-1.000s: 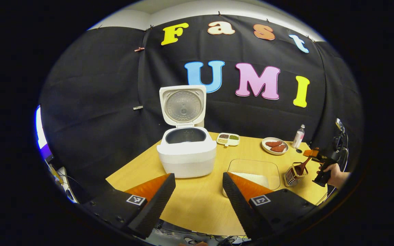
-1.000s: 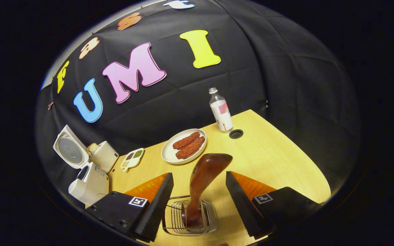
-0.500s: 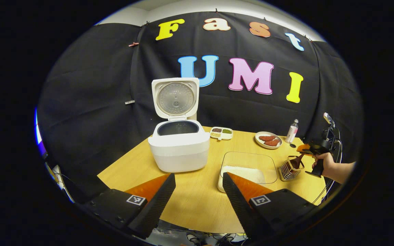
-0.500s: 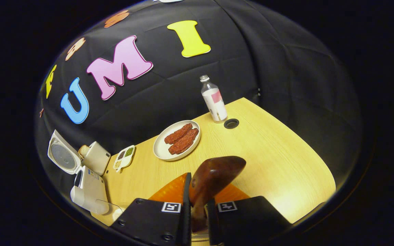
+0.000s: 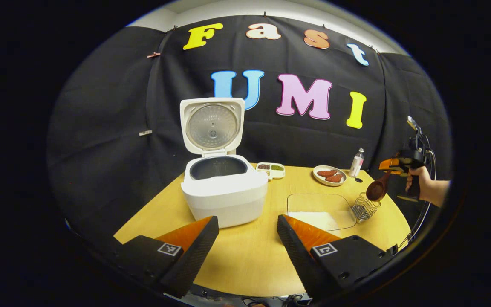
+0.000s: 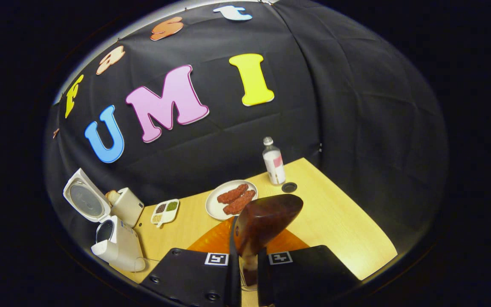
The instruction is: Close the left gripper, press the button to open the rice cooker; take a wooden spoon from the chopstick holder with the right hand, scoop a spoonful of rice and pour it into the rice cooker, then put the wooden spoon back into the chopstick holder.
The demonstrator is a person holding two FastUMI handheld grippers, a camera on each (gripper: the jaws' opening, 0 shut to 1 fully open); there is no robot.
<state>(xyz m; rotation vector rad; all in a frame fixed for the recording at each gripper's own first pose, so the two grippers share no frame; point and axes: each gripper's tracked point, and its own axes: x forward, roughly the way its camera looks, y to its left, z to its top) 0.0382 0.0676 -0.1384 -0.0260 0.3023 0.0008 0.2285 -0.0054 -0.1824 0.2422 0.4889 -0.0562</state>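
Left gripper view: left gripper (image 5: 245, 245) held wide apart and empty off the near edge of the table (image 5: 245, 256), aimed at the rice cooker (image 5: 223, 192) with lid up near the far left corner. Right gripper (image 5: 392, 168) raised off the right edge in a hand (image 5: 418, 185), clamped on the wooden spoon (image 5: 377, 189); bowl hanging low and toward the table, just above the wire chopstick holder (image 5: 365, 207), long axis slanting up to the gripper. Glass dish of rice (image 5: 320, 211) next to the holder on its cooker side, so nearer the right hand by far; judged next move a short drop of the bowl into that dish. Right gripper view: right gripper (image 6: 249, 273) closed narrow on the spoon's handle, both fingers pressing it; spoon (image 6: 267, 217) running forward along the fingers, bowl end out front over the table's far right part, pointing toward the plate (image 6: 215, 209) and bottle (image 6: 273, 162).
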